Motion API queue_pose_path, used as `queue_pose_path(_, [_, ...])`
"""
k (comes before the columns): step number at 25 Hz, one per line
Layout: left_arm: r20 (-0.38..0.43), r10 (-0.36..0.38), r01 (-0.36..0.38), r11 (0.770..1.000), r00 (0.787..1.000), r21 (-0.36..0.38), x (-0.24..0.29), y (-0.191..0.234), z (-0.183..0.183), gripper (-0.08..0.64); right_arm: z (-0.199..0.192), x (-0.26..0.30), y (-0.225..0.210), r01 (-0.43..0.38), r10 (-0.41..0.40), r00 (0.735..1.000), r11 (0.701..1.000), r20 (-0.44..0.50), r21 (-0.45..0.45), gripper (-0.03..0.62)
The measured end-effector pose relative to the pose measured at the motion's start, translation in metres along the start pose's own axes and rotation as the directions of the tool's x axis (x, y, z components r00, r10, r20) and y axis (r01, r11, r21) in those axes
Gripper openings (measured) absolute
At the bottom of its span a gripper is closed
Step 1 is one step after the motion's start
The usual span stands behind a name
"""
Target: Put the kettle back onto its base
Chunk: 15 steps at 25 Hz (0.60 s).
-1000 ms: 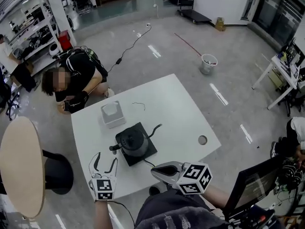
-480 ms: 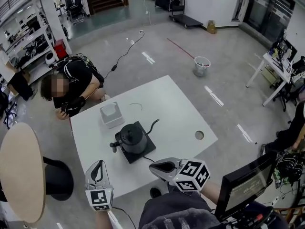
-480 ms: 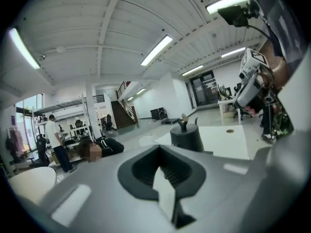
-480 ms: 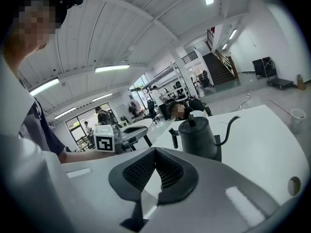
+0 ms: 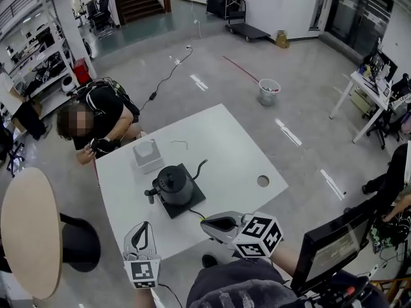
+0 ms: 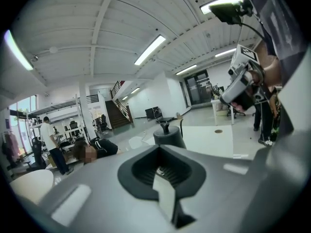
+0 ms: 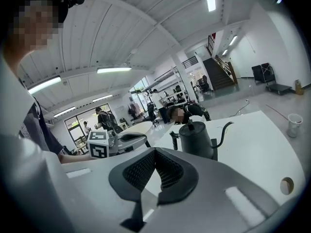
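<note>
The dark gooseneck kettle (image 5: 172, 183) stands upright on its black square base (image 5: 182, 206) near the middle of the white table (image 5: 231, 153). My left gripper (image 5: 144, 227) is shut and empty at the table's near edge, short of the kettle and to its left. Beside it, my right gripper (image 5: 205, 222) hangs over the near edge, also shut with nothing in it. In the left gripper view the kettle (image 6: 168, 135) rises just beyond the closed left gripper (image 6: 158, 152). The right gripper view has the kettle (image 7: 196, 140) ahead and to the right of the right gripper (image 7: 155, 153).
A white box (image 5: 147, 154) stands on the table behind the kettle, and a round hole (image 5: 262, 181) is in the right part of the top. A person (image 5: 96, 115) crouches at the far left corner. A round wooden table (image 5: 24, 231) is on the left, a monitor (image 5: 334, 249) at the near right.
My left gripper's jaws have gone from open to shut, and it has drawn back towards the table's near edge. The kettle stays on its base. The right gripper has hardly shifted.
</note>
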<state>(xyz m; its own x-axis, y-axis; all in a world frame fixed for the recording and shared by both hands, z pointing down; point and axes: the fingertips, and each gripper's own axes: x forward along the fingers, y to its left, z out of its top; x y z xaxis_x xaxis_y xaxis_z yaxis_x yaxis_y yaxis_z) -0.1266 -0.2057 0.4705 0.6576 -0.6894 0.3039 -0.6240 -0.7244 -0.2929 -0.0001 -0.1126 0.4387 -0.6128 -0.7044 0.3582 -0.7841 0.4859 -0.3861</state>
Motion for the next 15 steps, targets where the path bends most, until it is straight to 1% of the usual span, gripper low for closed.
queue_pose_path(3, [-0.002, 0.01, -0.01, 1.0, 1.0, 0.004, -0.003, -0.012, 0.009, 0.0, 0.0, -0.014, -0.001, -0.018, 0.018, 1.0, 1.0, 0.018, -0.014, 0.0])
queue_pose_path(7, [-0.007, 0.001, -0.001, 1.0, 1.0, 0.021, 0.001, -0.046, 0.026, 0.0, -0.006, -0.045, -0.012, -0.026, 0.026, 0.999, 1.0, 0.043, -0.004, 0.0])
queue_pose_path(11, [0.008, -0.062, 0.062, 0.998, 0.998, 0.011, 0.006, -0.101, 0.048, 0.0, -0.019, -0.078, -0.024, -0.013, 0.011, 0.998, 1.0, 0.068, 0.019, 0.0])
queue_pose_path(14, [0.038, -0.121, 0.122, 0.993, 0.992, -0.008, 0.008, -0.147, 0.074, 0.0, -0.023, -0.102, -0.031, -0.01, 0.008, 0.996, 0.999, 0.091, 0.03, 0.0])
queue_pose_path(15, [0.044, -0.137, 0.137, 0.991, 0.99, -0.003, 0.009, -0.161, 0.081, 0.0, -0.026, -0.11, -0.032, -0.012, 0.008, 0.995, 0.999, 0.1, 0.036, 0.0])
